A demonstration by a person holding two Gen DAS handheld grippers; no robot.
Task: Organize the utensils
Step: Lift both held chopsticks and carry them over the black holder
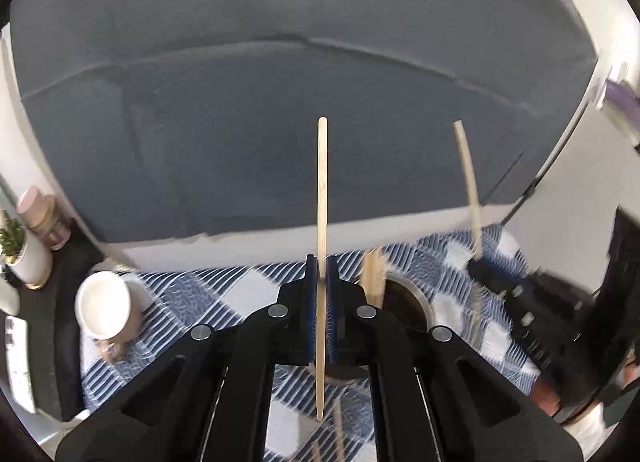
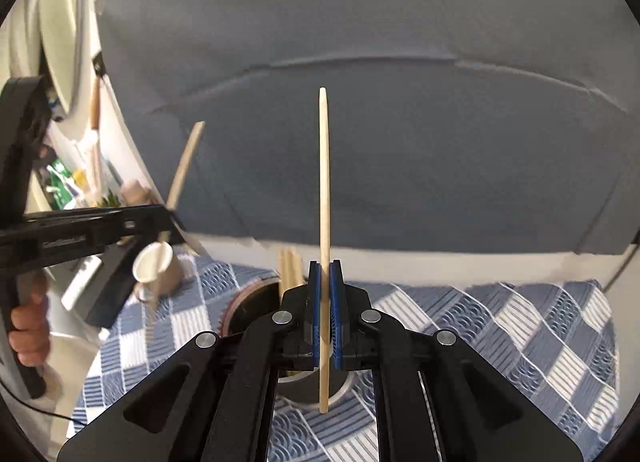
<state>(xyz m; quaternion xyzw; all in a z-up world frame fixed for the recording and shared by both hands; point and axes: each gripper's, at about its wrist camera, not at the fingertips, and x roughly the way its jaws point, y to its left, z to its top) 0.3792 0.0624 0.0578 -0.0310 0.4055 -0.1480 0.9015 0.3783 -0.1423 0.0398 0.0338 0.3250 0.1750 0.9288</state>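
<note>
My left gripper (image 1: 322,266) is shut on a wooden chopstick (image 1: 322,189) that stands upright between the blue pads. My right gripper (image 2: 325,270) is shut on a second wooden chopstick (image 2: 325,181), also upright. A round utensil holder (image 1: 404,298) stands on the checked cloth just right of my left gripper, with chopstick ends (image 1: 374,276) sticking out of it. In the right wrist view the holder (image 2: 248,310) lies just left of and under my gripper, with chopstick ends (image 2: 290,268) in it. The right gripper with its stick (image 1: 468,169) shows at right in the left wrist view.
A blue and white checked cloth (image 2: 500,326) covers the table. A white cup (image 1: 105,308) lies at the left; it also shows in the right wrist view (image 2: 154,266). A grey sofa (image 1: 280,121) fills the background. A potted plant (image 1: 20,250) stands at far left.
</note>
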